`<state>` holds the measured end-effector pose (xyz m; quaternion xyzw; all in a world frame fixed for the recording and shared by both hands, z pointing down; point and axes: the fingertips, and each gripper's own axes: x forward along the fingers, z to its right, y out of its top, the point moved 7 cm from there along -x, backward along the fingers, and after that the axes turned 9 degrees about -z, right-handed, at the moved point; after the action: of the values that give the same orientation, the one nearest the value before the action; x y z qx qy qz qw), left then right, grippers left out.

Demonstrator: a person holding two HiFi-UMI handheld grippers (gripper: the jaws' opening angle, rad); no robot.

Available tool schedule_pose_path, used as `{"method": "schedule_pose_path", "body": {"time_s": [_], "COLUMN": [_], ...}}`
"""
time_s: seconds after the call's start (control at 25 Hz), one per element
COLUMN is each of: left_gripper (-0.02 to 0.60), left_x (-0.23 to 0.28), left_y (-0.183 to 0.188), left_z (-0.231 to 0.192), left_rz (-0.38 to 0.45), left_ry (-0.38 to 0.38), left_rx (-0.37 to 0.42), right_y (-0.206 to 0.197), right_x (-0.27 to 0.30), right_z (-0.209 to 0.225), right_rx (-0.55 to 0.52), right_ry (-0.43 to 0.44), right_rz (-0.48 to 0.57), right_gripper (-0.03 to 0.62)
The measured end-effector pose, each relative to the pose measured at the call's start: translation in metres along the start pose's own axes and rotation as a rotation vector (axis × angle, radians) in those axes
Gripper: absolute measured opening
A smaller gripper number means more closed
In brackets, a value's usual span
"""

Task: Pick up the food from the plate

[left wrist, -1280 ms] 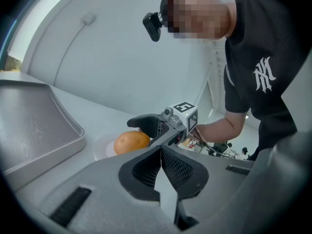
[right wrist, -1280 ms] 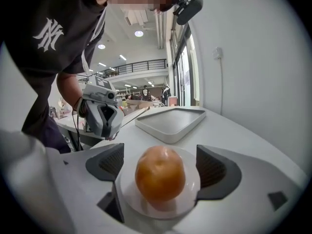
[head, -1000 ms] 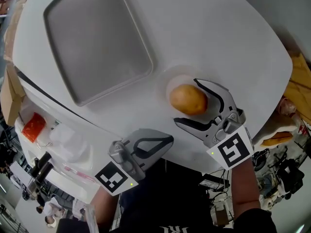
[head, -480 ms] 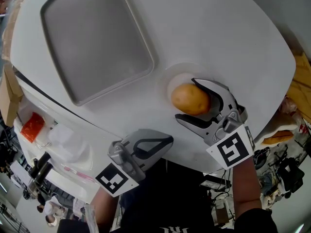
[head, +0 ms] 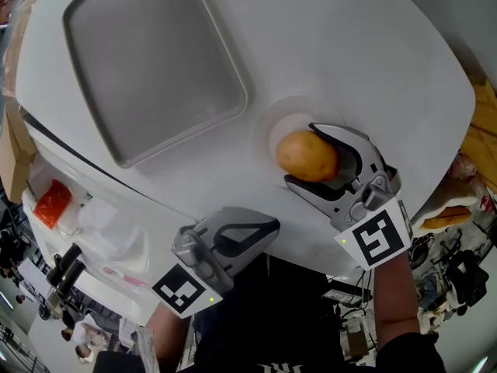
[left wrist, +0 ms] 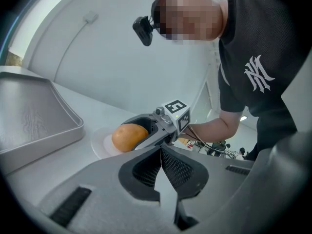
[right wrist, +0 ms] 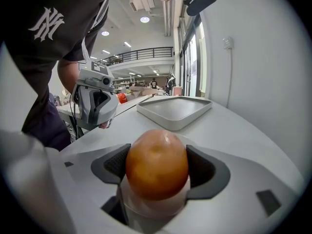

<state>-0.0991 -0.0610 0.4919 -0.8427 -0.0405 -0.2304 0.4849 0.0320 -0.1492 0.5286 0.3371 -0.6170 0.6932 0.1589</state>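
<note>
Food (head: pixel 307 155) sits on the plate (head: pixel 268 127); right tool (head: pixel 301 154) has just been closing, pads touching it; left tool (head: pixel 272 228) pressed together.

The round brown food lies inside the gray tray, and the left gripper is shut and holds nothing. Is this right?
Not quite. The food does not lie inside the gray tray. It lies on the small white plate beside the tray, as the head view shows. The rest is right: the left gripper is shut and holds nothing.
</note>
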Motion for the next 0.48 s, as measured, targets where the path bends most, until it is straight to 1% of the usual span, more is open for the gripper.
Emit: {"method": "schedule_pose_path", "body": {"time_s": [0.16,0.36,0.48], "left_gripper": [0.006,0.006,0.006], "left_x": [-0.001,-0.004,-0.010], "left_y": [-0.002,-0.005,0.004], "left_z": [0.000,0.006,0.019], "left_rz": [0.001,-0.007,0.003], "left_ry": [0.003,0.008,0.016], "left_rx": [0.002,0.015,0.027], "right_y": [0.000,0.000,0.009], "right_x": [-0.001,-0.015,-0.033], "right_z": [-0.001,-0.006,-0.014], "right_rx": [-0.009,0.033,0.032], "right_ry": [-0.011,-0.026,-0.038], "right_rz": [0.005,0.033,0.047], "right_gripper": [0.352,0.351,0.351]}}
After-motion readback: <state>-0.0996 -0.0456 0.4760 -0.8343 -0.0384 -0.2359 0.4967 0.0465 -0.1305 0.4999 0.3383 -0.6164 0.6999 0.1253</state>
